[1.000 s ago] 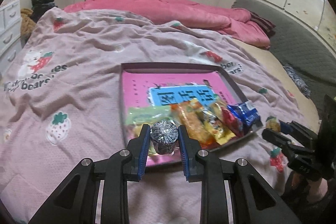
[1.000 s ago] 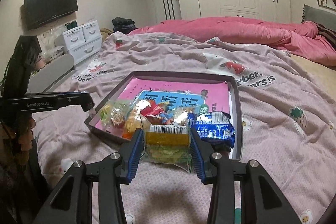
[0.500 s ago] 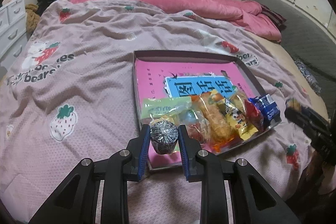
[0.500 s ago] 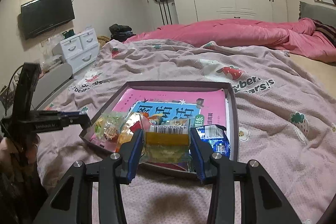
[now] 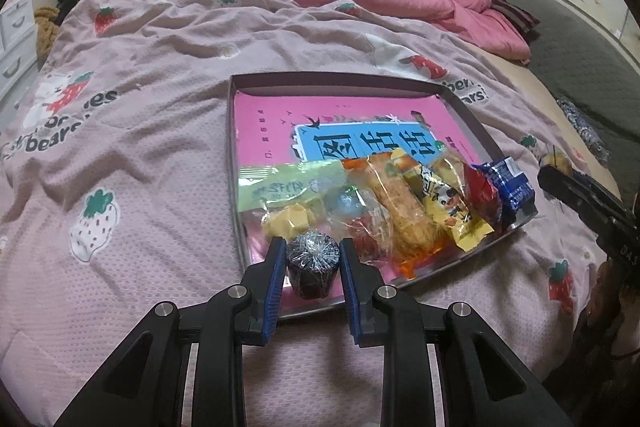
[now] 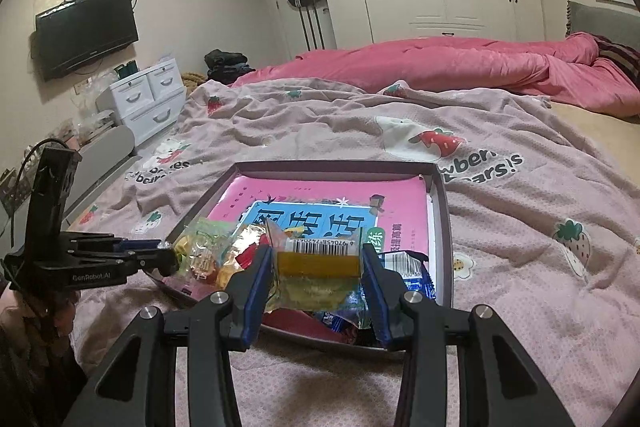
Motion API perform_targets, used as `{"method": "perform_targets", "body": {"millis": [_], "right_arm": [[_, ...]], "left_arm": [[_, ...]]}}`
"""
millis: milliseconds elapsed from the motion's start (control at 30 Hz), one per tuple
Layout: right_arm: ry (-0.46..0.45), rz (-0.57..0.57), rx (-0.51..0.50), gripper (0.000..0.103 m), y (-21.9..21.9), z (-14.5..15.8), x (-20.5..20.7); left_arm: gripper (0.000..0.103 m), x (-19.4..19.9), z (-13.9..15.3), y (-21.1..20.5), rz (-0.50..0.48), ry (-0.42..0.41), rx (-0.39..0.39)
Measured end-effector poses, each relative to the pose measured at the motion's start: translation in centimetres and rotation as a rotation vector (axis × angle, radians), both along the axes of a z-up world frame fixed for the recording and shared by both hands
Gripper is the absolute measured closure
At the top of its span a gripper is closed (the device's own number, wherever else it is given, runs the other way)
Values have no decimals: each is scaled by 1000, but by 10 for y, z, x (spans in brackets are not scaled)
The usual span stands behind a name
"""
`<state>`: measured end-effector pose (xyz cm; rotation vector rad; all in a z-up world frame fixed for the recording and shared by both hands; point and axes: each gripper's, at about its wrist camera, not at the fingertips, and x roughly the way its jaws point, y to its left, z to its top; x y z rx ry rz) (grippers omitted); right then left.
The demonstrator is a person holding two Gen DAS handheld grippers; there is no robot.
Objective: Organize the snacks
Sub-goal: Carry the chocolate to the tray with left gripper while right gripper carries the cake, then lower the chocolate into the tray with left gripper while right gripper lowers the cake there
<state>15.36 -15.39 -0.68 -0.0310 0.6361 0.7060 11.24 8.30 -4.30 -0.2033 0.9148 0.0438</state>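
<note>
Left gripper (image 5: 312, 259) clamps a dark wrapped cake (image 5: 312, 263) at lower centre; right gripper (image 6: 316, 279) pinches a clear snack packet (image 6: 318, 277). Several snacks already fill the tray (image 5: 340, 79); these two remain.

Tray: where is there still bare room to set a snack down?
The far half of the tray, over the pink book, is free. The near edge is crowded with snack packets. The blanket left of it is bare.
</note>
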Motion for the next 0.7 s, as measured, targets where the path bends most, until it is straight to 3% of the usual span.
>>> {"method": "perform_targets", "body": {"millis": [700], "right_arm": [[28,-15,-39,59,11,-16,17]], "left_arm": [[75,10,-11,-10,-22,22,-9]]}}
